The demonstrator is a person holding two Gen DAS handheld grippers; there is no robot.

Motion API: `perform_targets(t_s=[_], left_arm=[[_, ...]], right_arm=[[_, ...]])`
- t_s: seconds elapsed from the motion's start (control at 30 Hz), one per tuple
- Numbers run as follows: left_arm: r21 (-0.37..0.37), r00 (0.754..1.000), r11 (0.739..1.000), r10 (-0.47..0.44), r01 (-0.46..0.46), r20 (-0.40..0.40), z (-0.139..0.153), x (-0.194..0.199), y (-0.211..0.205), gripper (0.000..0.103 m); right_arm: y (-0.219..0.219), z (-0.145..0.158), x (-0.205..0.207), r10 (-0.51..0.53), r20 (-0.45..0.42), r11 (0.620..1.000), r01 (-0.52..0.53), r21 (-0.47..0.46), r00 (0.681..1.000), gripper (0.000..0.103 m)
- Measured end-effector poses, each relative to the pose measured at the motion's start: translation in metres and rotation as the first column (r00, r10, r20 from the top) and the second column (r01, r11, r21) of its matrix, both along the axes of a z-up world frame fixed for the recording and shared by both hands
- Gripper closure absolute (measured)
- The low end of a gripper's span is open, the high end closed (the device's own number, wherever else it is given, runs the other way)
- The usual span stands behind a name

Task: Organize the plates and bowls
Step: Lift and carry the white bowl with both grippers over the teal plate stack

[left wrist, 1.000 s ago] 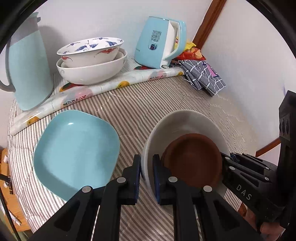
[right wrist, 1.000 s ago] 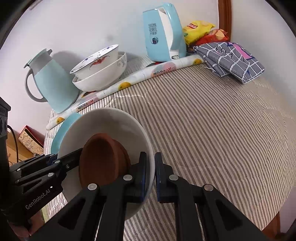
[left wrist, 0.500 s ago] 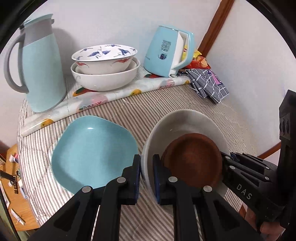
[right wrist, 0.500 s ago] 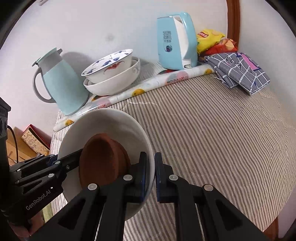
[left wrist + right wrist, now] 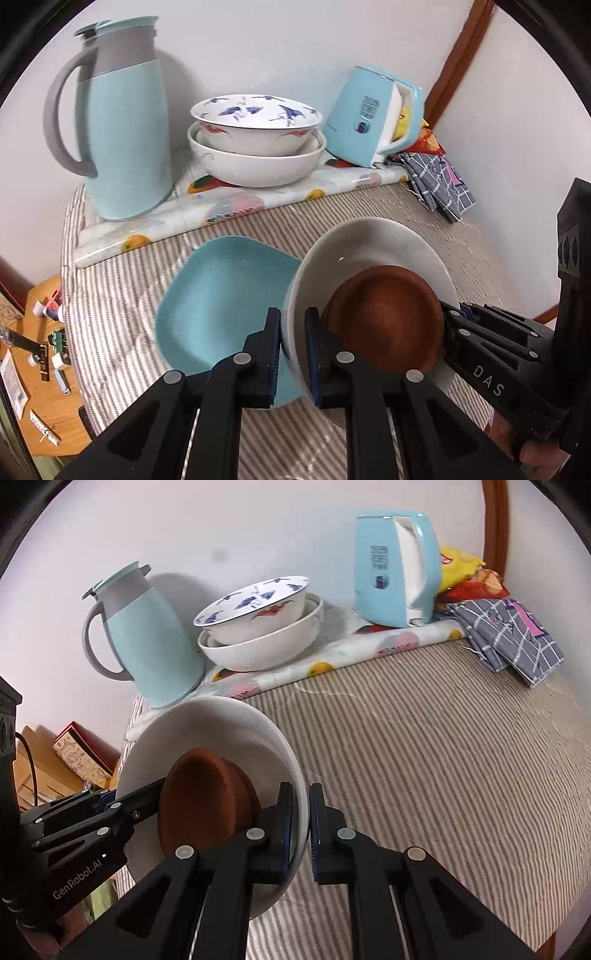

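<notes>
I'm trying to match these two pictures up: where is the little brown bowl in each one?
Left wrist view: the brown bowl sits lower right of centre, inside the white bowl.
Right wrist view: the brown bowl is lower left, inside the same white bowl.
Shared landmark: the blue-patterned bowl stacked at the back by the wall.

Three white bowls [image 5: 373, 243], one of them patterned, one brown dish [image 5: 384, 317], one blue plate [image 5: 221, 295], one flask [image 5: 125, 129], one kettle [image 5: 369, 118], perhaps two snack packets [image 5: 469, 576], one folded checked cloth [image 5: 509, 635]
</notes>
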State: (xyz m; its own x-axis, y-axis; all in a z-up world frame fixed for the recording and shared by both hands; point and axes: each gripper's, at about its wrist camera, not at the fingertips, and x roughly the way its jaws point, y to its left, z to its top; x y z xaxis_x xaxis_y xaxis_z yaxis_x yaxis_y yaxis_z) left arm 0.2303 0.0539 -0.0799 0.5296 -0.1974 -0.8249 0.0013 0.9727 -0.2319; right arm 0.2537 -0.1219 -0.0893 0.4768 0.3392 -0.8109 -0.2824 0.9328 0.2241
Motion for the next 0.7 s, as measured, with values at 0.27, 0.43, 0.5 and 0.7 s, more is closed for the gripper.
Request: perform_targets(t_s=[0.27,0.43,0.5,0.7], left_arm=[[0.007,0.999,0.999,0.038,-0.038,-0.01,-0.008,0.005,0.029,0.09],[0.013,0.999,0.999,0.051,-0.05,-0.017,-0.014,0.01,0.042,0.09],[0.011,0.998,0.998,0.058,-0.057,-0.02,-0.016,0.012,0.047,0.09],[0.0,0.997,0.998,0.069,-0.069,-0.03,-0.025,0.019,0.059,0.09]], right_arm=[[0.03,-0.007,0.011,0.037,-0.011,0.999,-0.037,0.008,0.999,0.094],[0.044,-0.013,0.017,0.052,-0.022,0.999,-0.052,0.013,0.998,0.094],[0.049,-0.014,0.02,0.055,-0.024,0.998,-0.055,0.015,0.998,0.094],[0.061,-0.02,0.027,0.069,-0.03,0.998,-0.069,0.002,0.997,0.095]])
